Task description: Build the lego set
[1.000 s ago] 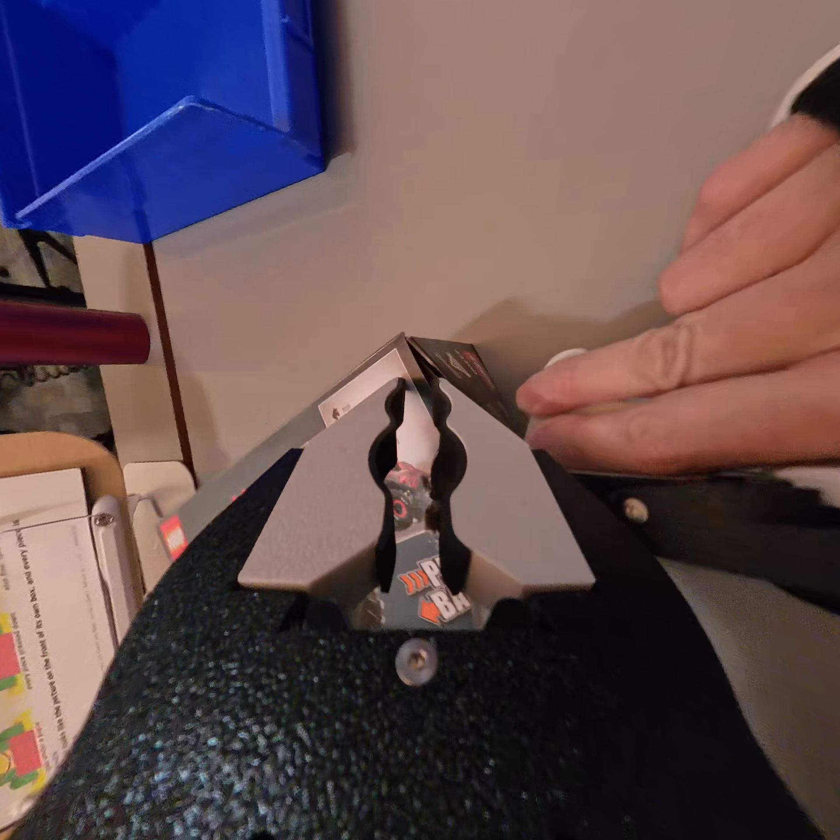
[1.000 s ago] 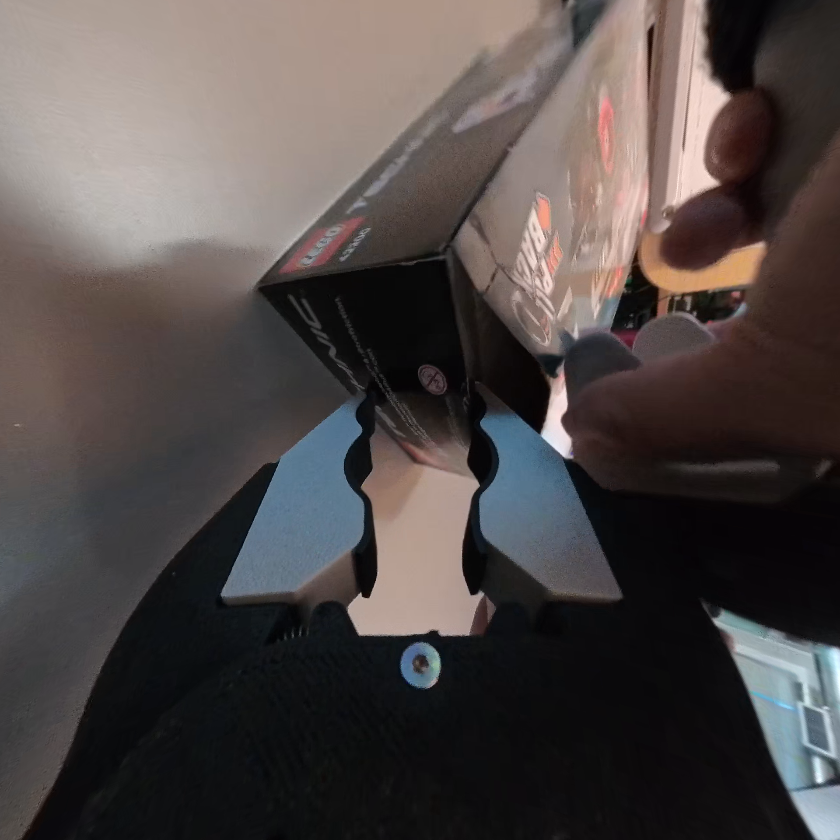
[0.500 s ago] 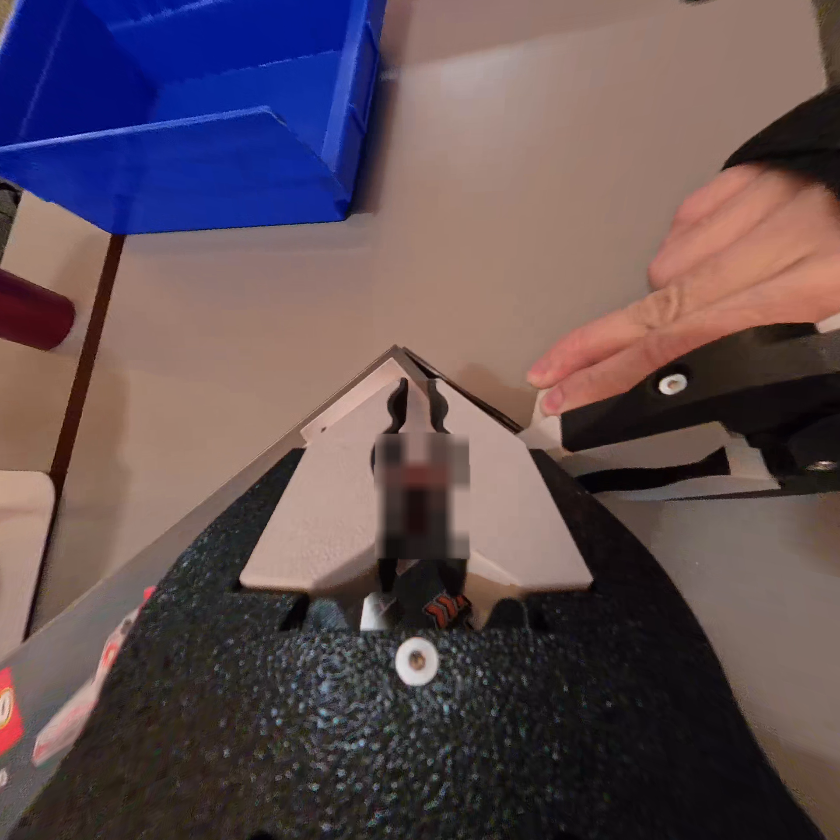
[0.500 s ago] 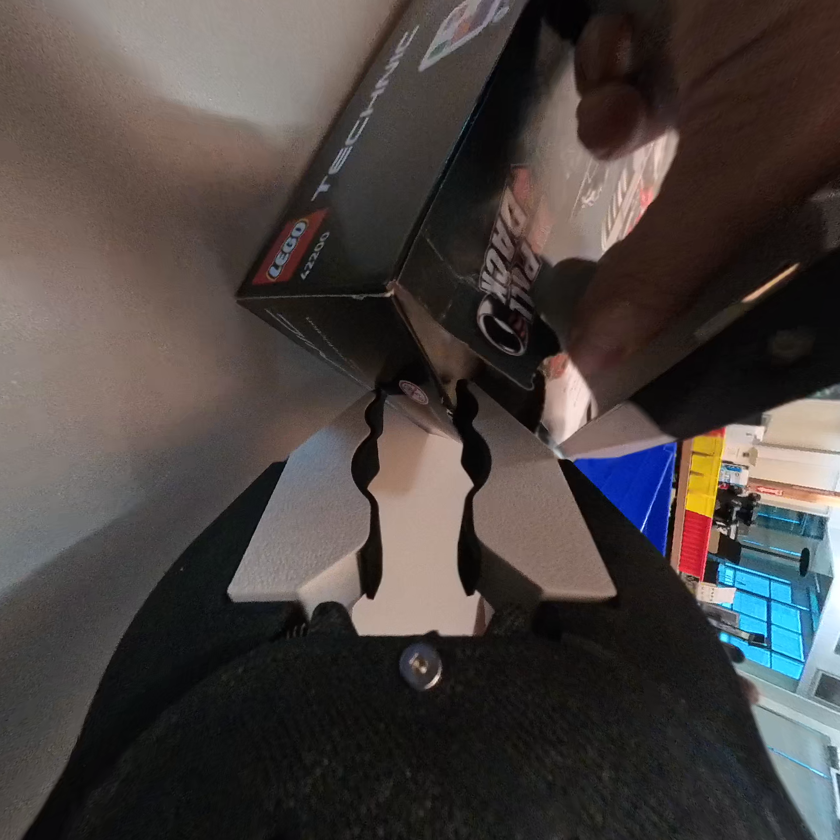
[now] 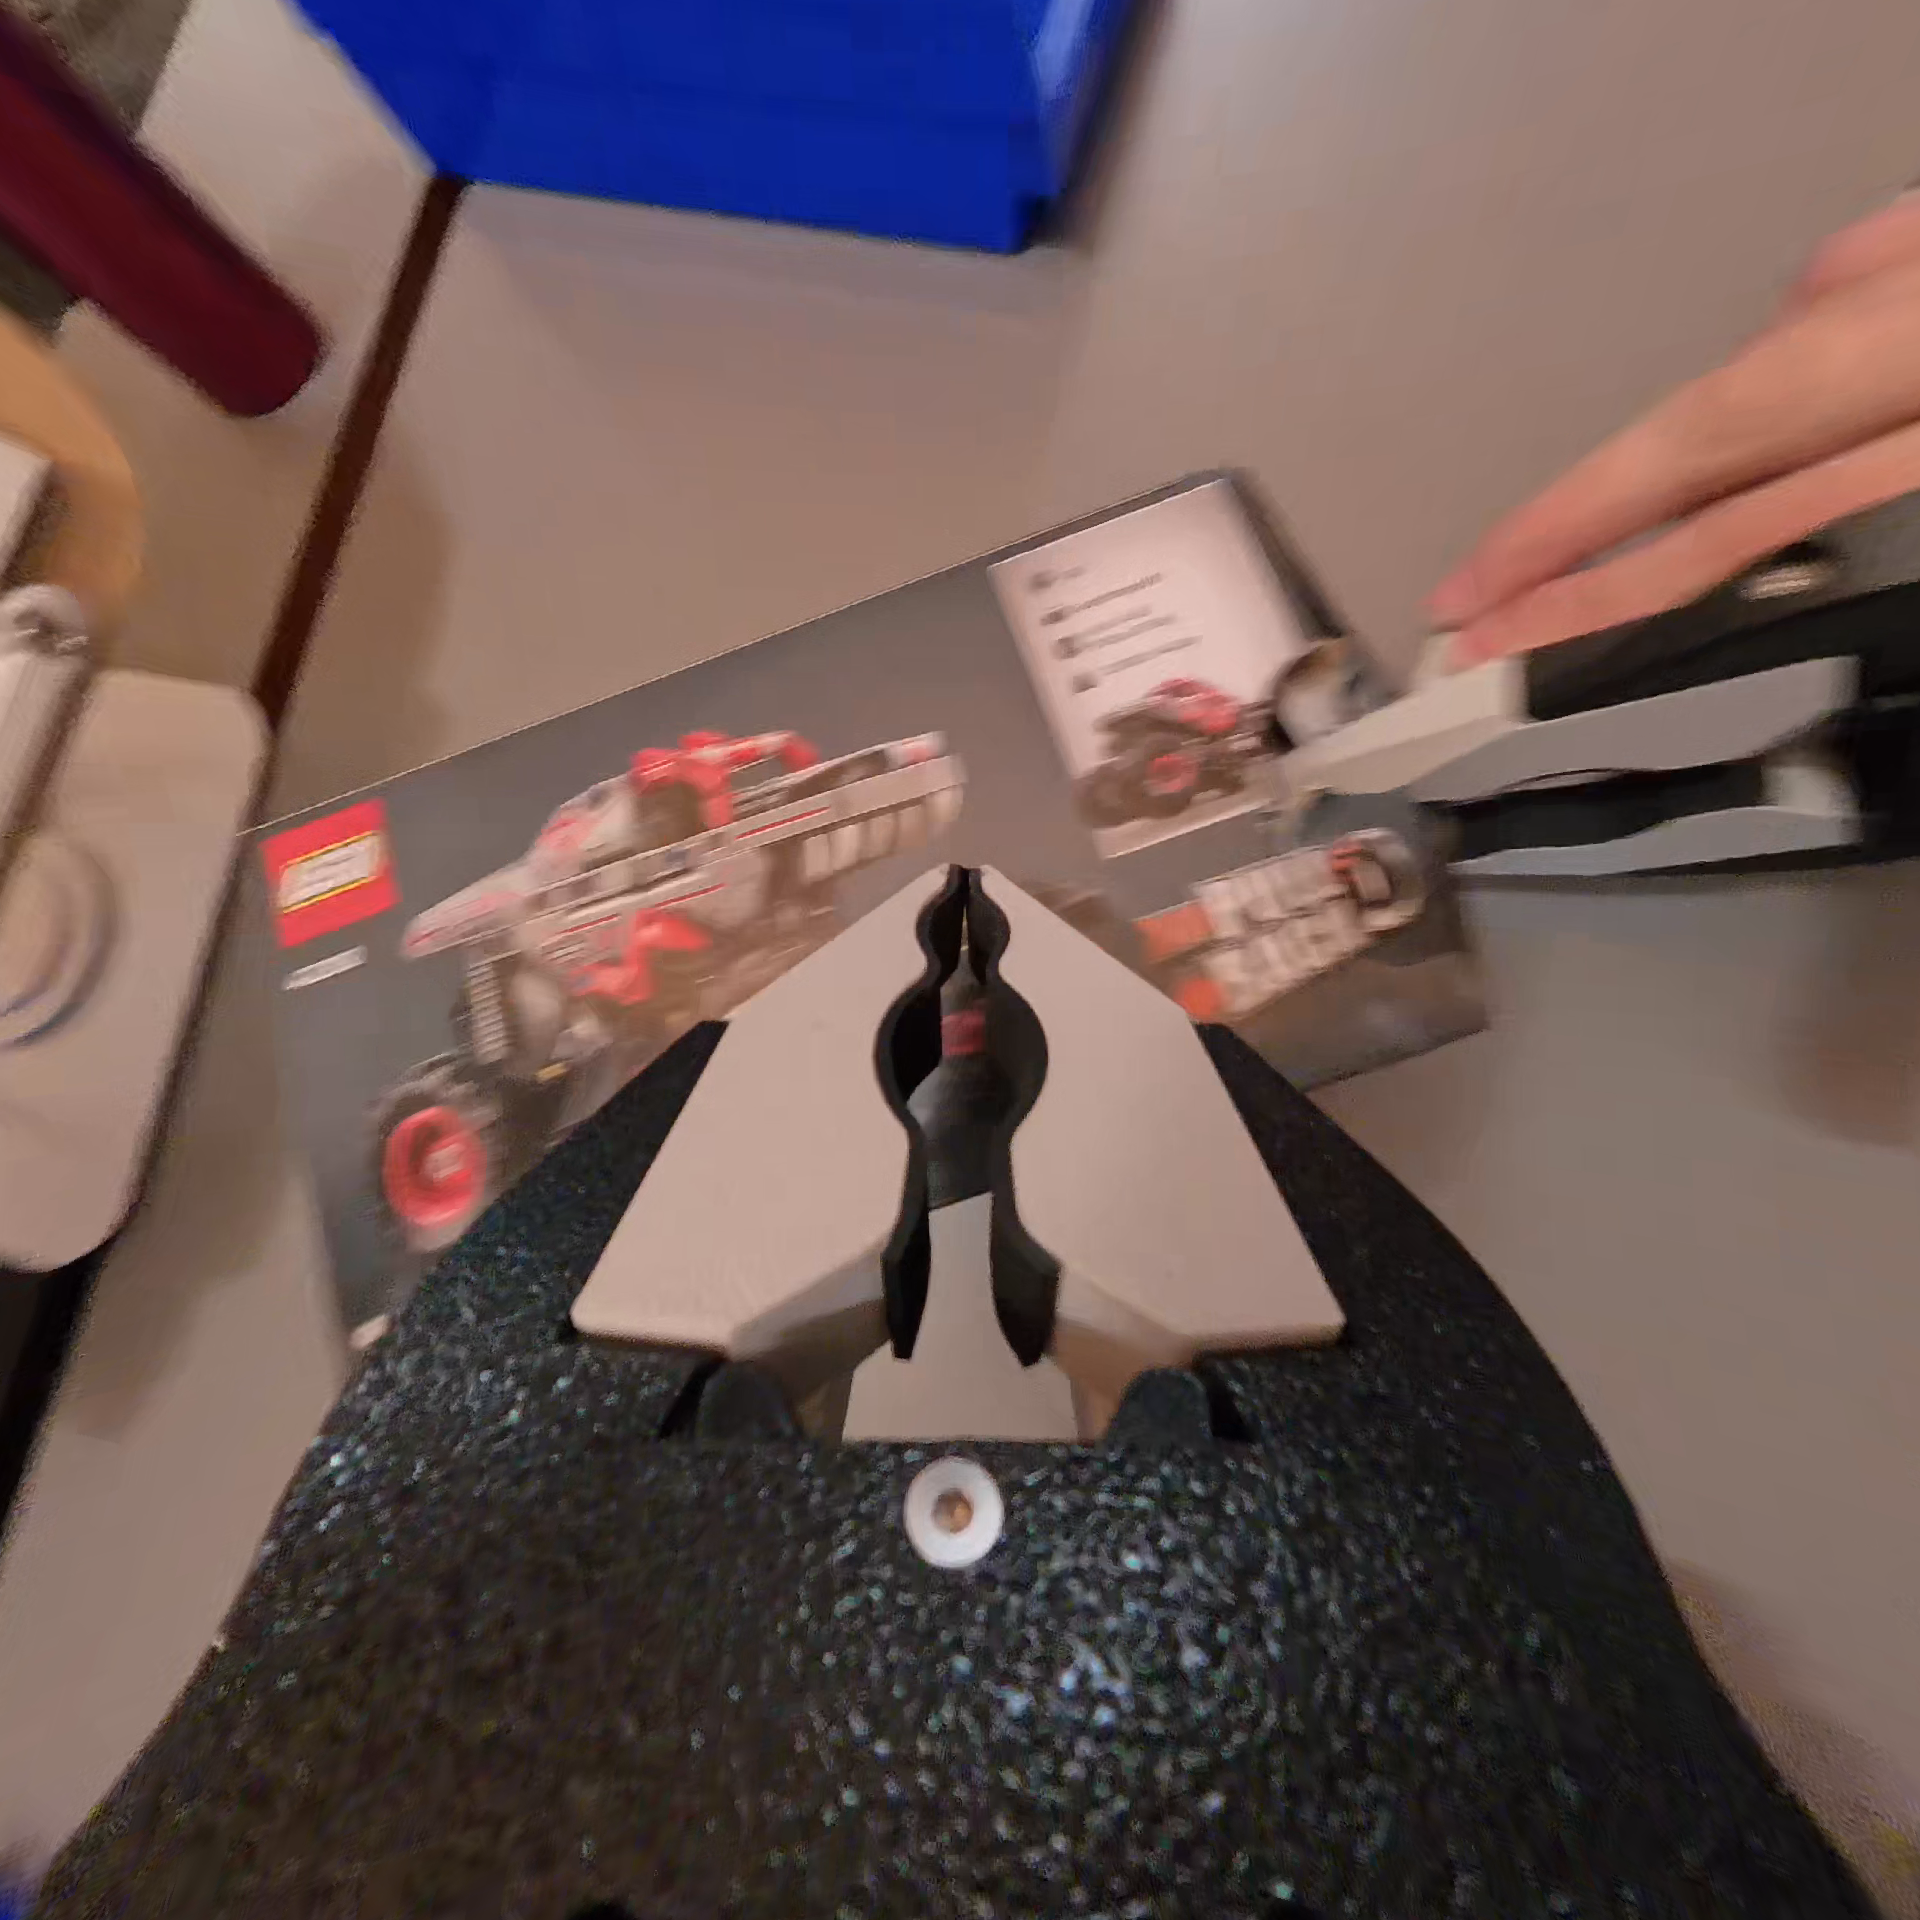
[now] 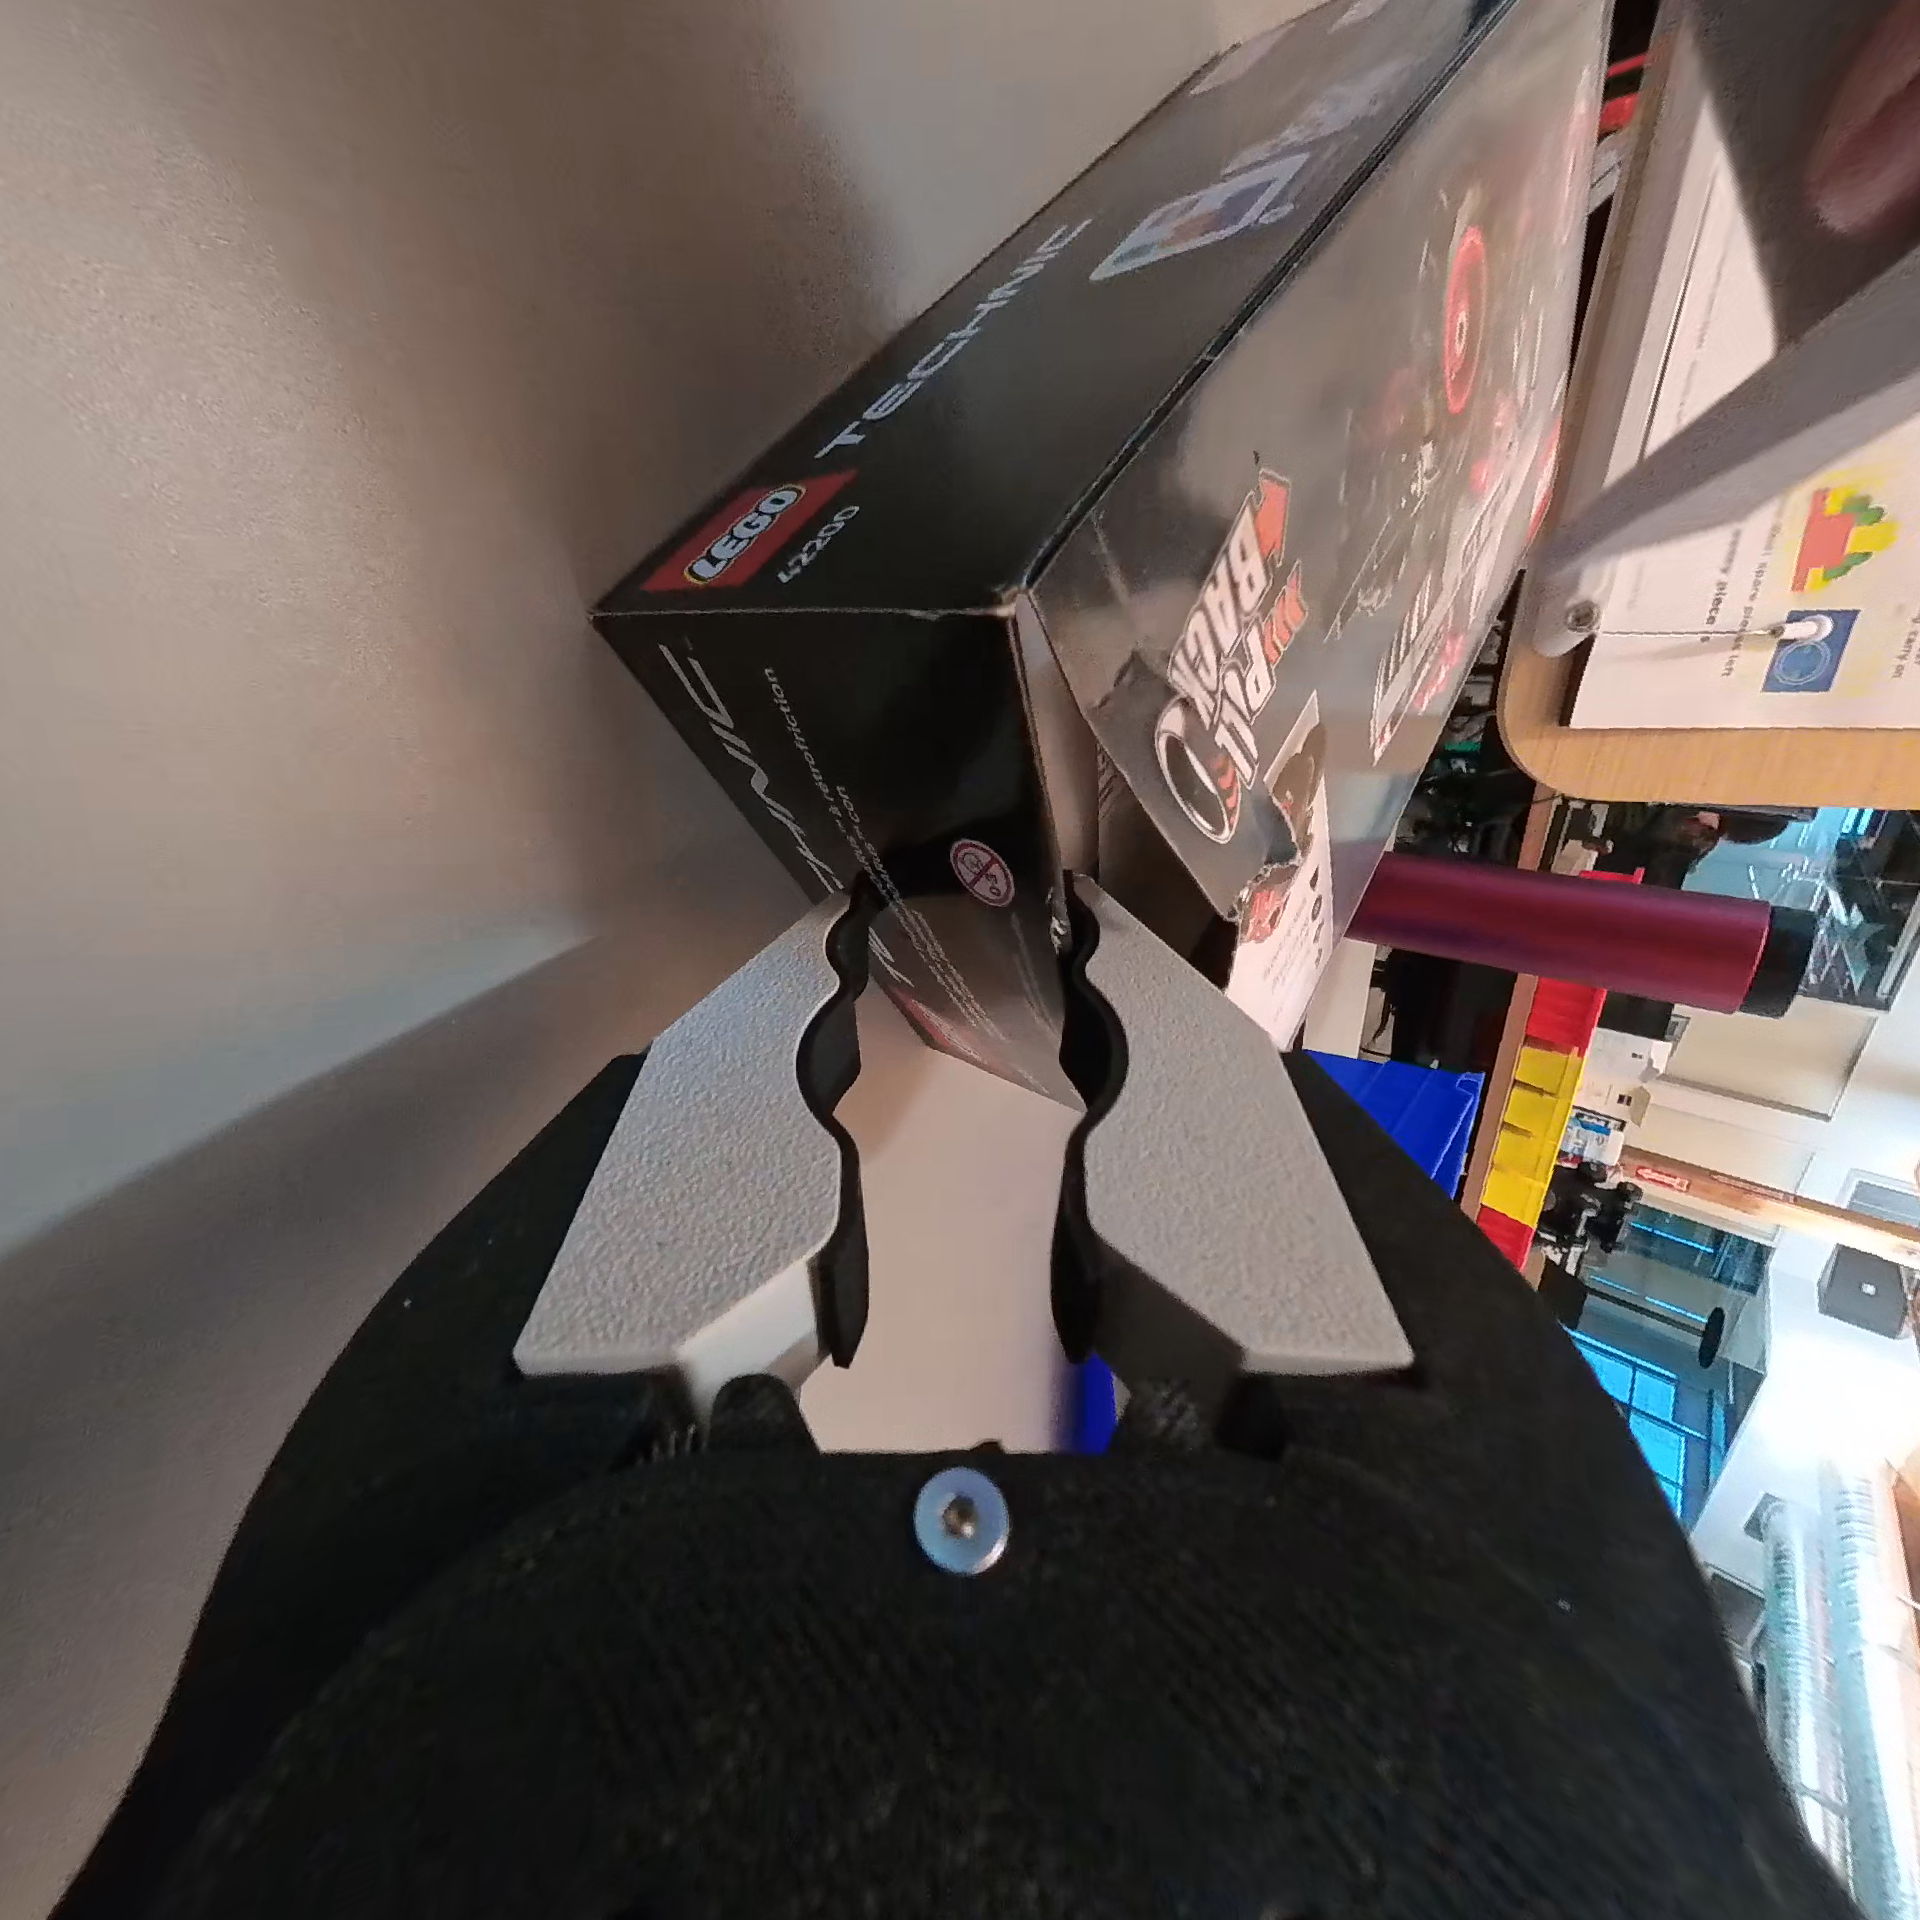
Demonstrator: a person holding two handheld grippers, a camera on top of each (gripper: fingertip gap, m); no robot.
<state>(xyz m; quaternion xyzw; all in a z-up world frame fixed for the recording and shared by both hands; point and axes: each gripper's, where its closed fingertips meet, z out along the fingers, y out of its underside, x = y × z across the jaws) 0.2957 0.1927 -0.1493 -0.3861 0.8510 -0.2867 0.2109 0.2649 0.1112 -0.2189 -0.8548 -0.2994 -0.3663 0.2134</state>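
The lego box (image 5: 665, 831), dark with a red and grey monster truck pictured on it, lies flat on the grey table (image 5: 727, 468). My left gripper (image 5: 958, 883) hovers over the box's front face, tips touching, holding nothing. My right gripper (image 6: 961, 899) is turned on its side at the box's (image 6: 935, 520) right end. Its jaws stand a little apart with the black end flap (image 6: 935, 790) between them. It also shows in the left wrist view (image 5: 1309, 764), at the box's right corner, with a person's hand (image 5: 1662, 499) on it.
A blue bin (image 5: 727, 94) stands beyond the box. A maroon cylinder (image 5: 156, 260) lies at the far left, and shows in the right wrist view (image 6: 1558, 935). A clipboard with a printed sheet (image 6: 1714, 675) and a white object (image 5: 104, 935) sit left of the box. About 11 cm separates my left fingertips from my right.
The box has gone from tilted up to lying flat on the table. My left gripper has come off it and drawn back above it. My right gripper has kept its place at the end flap.
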